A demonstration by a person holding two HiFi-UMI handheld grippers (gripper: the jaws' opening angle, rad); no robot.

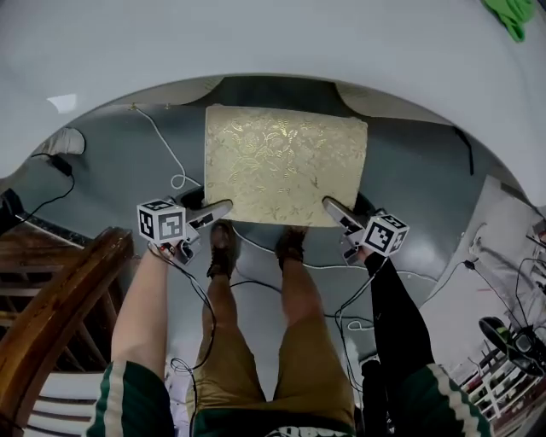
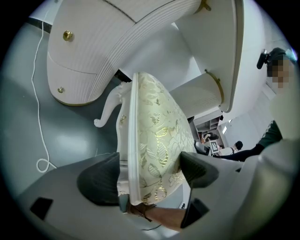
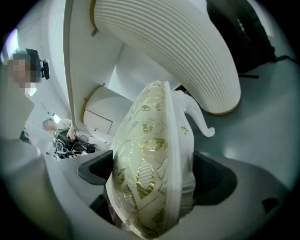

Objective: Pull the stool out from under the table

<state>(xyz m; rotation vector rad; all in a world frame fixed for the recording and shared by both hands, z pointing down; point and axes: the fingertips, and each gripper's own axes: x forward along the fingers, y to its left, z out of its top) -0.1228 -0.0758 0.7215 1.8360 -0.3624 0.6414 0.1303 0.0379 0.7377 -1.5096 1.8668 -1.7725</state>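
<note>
left gripper (image 1: 220,210): clamped on stool (image 1: 286,162) seat, near-left corner
right gripper (image 1: 334,208): clamped on near-right corner, so the pull is kept straight

From above, the seat of the stool (image 1: 286,162) hides its legs and the toes of the person's shoes (image 1: 222,252). A green thing (image 1: 512,15) is cut off at the top corner

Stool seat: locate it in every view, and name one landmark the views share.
Head view: the stool fills the centre, near corners held by the left gripper and right gripper.
Left gripper view: edge-on at centre, clamped between the fingers.
Right gripper view: edge-on, centre to bottom, clamped likewise.
Shared landmark: the white table, ribbed underneath in both gripper views.
</note>
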